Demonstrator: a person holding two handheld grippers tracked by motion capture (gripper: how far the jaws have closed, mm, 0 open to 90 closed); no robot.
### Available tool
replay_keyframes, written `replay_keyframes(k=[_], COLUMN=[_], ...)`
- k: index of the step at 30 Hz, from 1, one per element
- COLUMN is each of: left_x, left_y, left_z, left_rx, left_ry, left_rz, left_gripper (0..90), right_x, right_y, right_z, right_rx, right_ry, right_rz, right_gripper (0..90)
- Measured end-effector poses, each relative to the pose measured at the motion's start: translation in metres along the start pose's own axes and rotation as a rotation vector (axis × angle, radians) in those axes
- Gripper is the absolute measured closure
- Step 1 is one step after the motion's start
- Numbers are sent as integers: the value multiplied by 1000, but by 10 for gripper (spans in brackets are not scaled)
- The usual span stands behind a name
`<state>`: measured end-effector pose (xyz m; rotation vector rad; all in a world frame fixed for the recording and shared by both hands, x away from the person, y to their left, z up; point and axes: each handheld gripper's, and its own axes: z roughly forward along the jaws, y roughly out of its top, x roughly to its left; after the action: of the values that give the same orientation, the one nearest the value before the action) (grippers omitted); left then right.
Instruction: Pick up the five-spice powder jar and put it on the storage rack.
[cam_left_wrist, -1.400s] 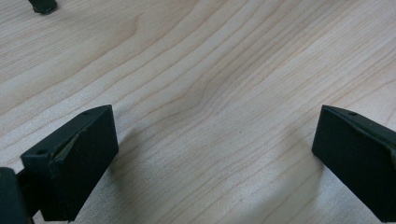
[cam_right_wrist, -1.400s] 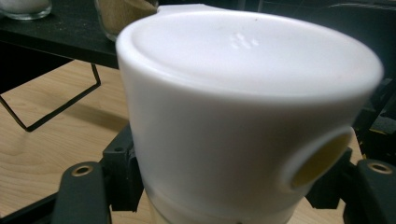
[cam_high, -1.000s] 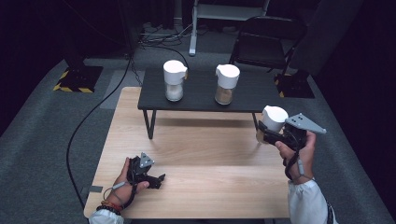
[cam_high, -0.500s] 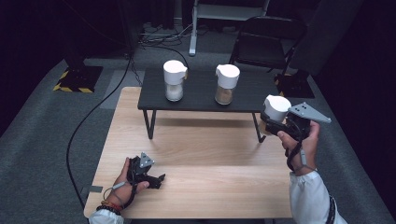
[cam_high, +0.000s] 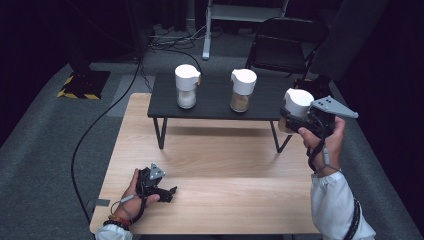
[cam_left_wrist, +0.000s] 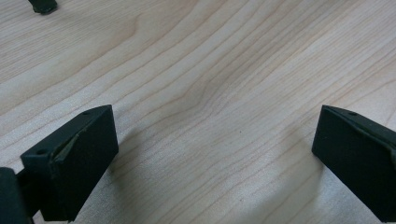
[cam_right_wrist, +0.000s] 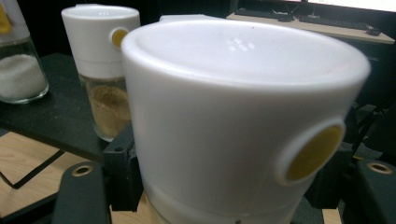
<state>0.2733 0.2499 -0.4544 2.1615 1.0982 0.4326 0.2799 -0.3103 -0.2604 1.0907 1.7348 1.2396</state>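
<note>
My right gripper (cam_high: 291, 121) is shut on a jar with a white lid (cam_high: 298, 103), held upright in the air just off the right end of the small black table (cam_high: 215, 107). In the right gripper view the lid of the held jar (cam_right_wrist: 233, 116) has a yellow round button, and the right gripper (cam_right_wrist: 224, 200) has its black jaws on both sides below it. The glass body is mostly hidden. My left gripper (cam_high: 169, 192) rests open on the wooden table (cam_high: 225, 160) at the front left. The left gripper (cam_left_wrist: 215, 158) has only bare wood between its jaws.
Two more white-lidded jars stand on the black table: one with white grains (cam_high: 186, 92) (cam_right_wrist: 18, 70) and one with brown grains (cam_high: 242, 90) (cam_right_wrist: 105, 60). A black folding chair (cam_high: 287, 45) stands behind. A cable (cam_high: 95, 130) runs over the grey floor at the left.
My right hand has lifted the jar higher and a little farther back, beside the black table's right end. The left gripper has not moved.
</note>
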Motion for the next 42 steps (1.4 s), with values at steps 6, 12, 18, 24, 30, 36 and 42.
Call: replay_keyframes(k=[6,12,18,24,30,36,42], left_x=[0,0,0,0,0,0,0], left_y=[0,0,0,0,0,0,0], left_z=[0,0,0,0,0,0,0], left_rx=[0,0,0,0,0,0,0], left_ry=[0,0,0,0,0,0,0], left_rz=[0,0,0,0,0,0,0], left_gripper=[1,1,1,1,1,1,1], right_x=[-1,-3,-6,-7,-6,-4,-2], right_y=[9,15,17,18,20,22,23], right_z=[6,13,21,30,39,51,62], right_rx=[-3,-5,-14,-12,-17,-14,-6], right_ry=[-7,-21,-27,-42,-48,-59,-70], right_rz=[7,14,14,15,14,17,33], right_gripper=[294,294,294,294,294,294,294])
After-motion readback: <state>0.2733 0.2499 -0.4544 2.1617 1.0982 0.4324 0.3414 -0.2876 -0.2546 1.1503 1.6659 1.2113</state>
